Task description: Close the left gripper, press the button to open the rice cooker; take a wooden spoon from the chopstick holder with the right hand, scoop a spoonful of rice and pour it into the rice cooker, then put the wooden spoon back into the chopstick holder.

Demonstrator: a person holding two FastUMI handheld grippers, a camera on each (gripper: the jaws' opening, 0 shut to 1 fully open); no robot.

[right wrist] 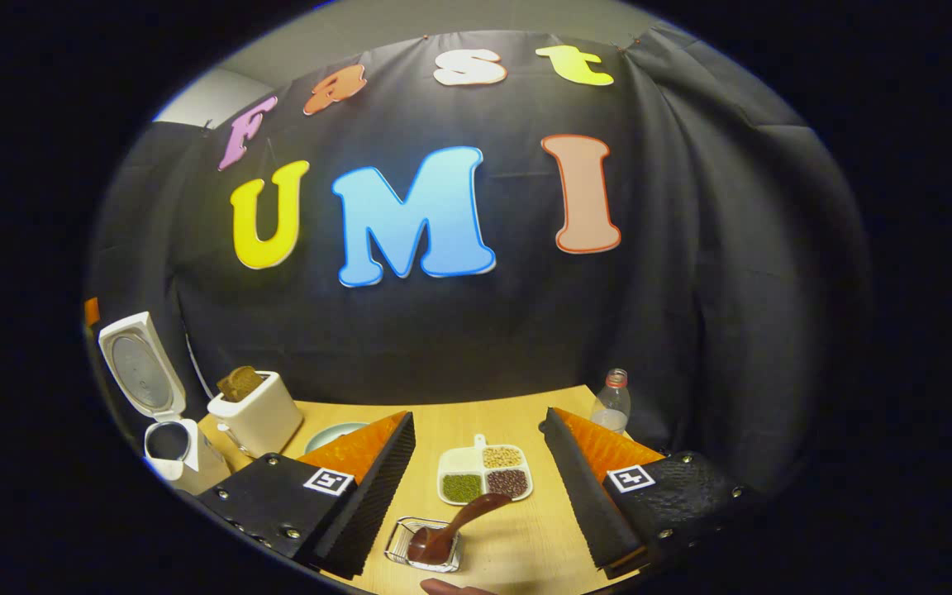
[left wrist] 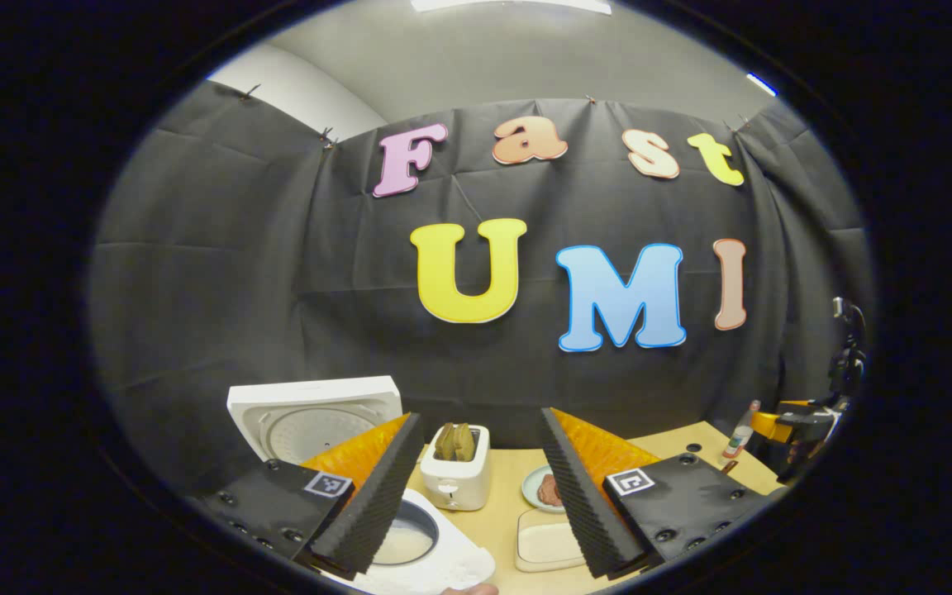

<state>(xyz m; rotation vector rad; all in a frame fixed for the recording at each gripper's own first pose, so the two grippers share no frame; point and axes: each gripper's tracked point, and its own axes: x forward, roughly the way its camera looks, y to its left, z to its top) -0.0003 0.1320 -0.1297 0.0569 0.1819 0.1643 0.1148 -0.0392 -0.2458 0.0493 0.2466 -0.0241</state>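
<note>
The white rice cooker [left wrist: 443, 566] stands open just below my left gripper [left wrist: 480, 415], its lid [left wrist: 311, 417] raised behind the left finger. The inner pot [left wrist: 406, 537] shows a pale bottom. My left gripper is open and holds nothing. In the right gripper view the cooker [right wrist: 170, 450] is far left. My right gripper [right wrist: 476, 416] is open above the table. Under it a dark wooden spoon [right wrist: 459, 525] rests with its bowl in a small clear holder [right wrist: 400, 541], handle leaning up to the right. A divided dish [right wrist: 484, 475] of grains and beans sits just beyond.
A white toaster [left wrist: 455, 475] with bread stands behind the cooker, beside a small plate [left wrist: 535, 487] and a pale tray [left wrist: 546, 545]. A bottle [right wrist: 611, 403] stands at the table's far right edge. The other gripper [left wrist: 798, 421] shows far right in the left gripper view.
</note>
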